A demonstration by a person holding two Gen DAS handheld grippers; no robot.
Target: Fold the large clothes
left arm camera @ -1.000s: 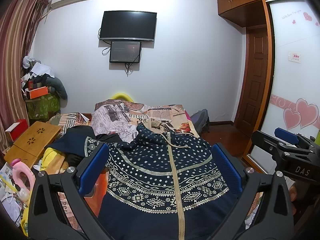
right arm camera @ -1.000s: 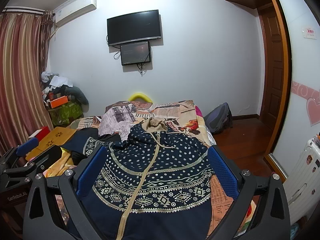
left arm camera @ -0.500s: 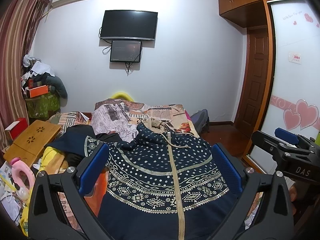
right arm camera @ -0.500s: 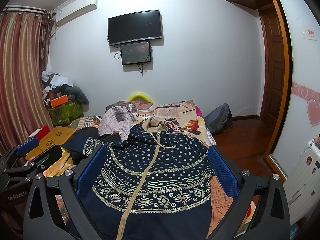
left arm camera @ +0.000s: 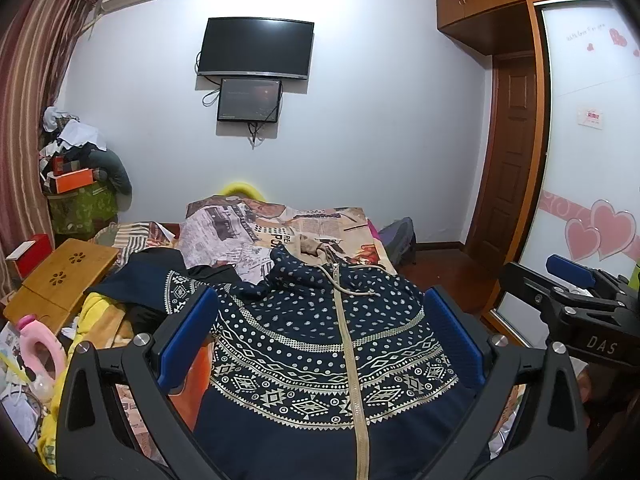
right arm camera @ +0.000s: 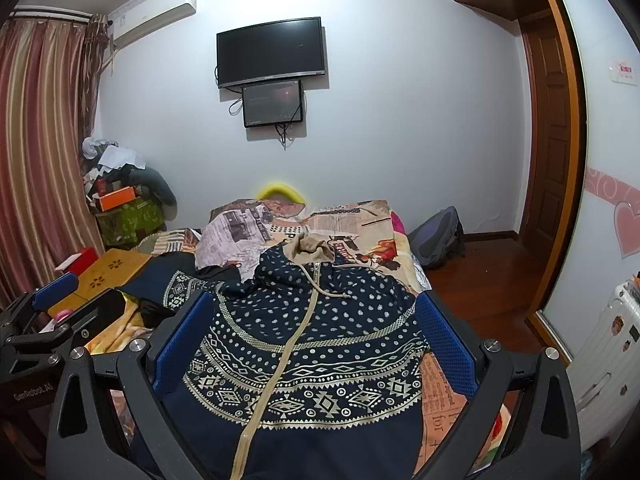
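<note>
Hand-held gripper above hooded jacket.

This is a bedroom in a lived-in home. A bed with a newspaper-print cover fills the middle of the room, with a dark television and a smaller screen mounted on the pale wall behind it. An air conditioner hangs near striped curtains. A wardrobe door with pink heart stickers, a wooden door, a backpack on the wooden floor and a corner pile of clutter complete the domestic picture.
</note>
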